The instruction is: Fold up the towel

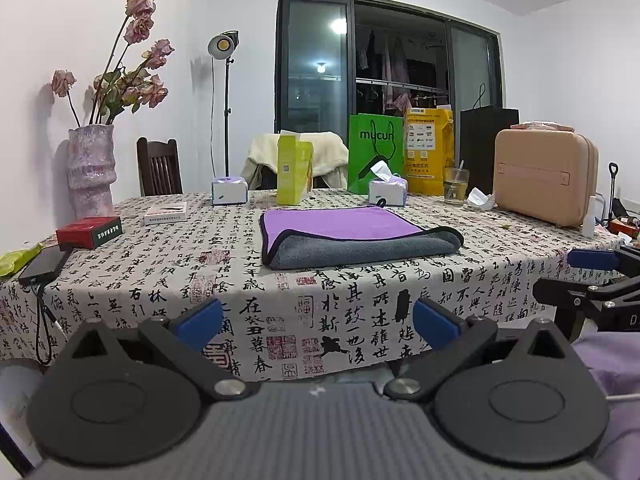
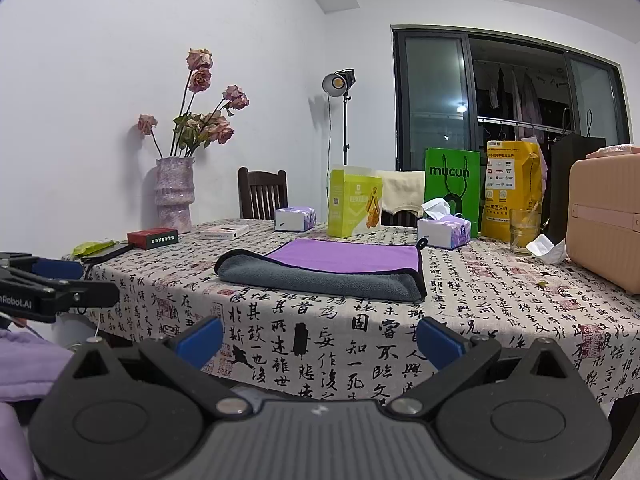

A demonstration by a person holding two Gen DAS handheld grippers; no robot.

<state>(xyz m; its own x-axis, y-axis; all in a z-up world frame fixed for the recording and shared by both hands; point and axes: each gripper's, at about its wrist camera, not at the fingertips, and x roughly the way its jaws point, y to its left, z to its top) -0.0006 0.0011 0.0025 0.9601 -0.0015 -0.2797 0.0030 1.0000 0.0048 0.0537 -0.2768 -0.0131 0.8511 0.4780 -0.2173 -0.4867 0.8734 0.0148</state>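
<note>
A purple and grey towel (image 1: 352, 236) with black trim lies on the table, its near part folded over so the grey side faces up; it also shows in the right wrist view (image 2: 332, 270). My left gripper (image 1: 316, 322) is open and empty, held in front of the table's near edge, well short of the towel. My right gripper (image 2: 318, 340) is open and empty, also off the table's near edge. The right gripper shows at the right of the left wrist view (image 1: 576, 276), and the left gripper at the left of the right wrist view (image 2: 64, 284).
The table (image 1: 160, 280) wears a calligraphy-print cloth. On it: a vase of dried roses (image 1: 91, 168), a red box (image 1: 89, 232), a phone (image 1: 42, 266), two tissue packs (image 1: 388, 191), a yellow-green carton (image 1: 294, 172), bags (image 1: 374, 152), a glass (image 1: 455, 186), a beige case (image 1: 544, 176).
</note>
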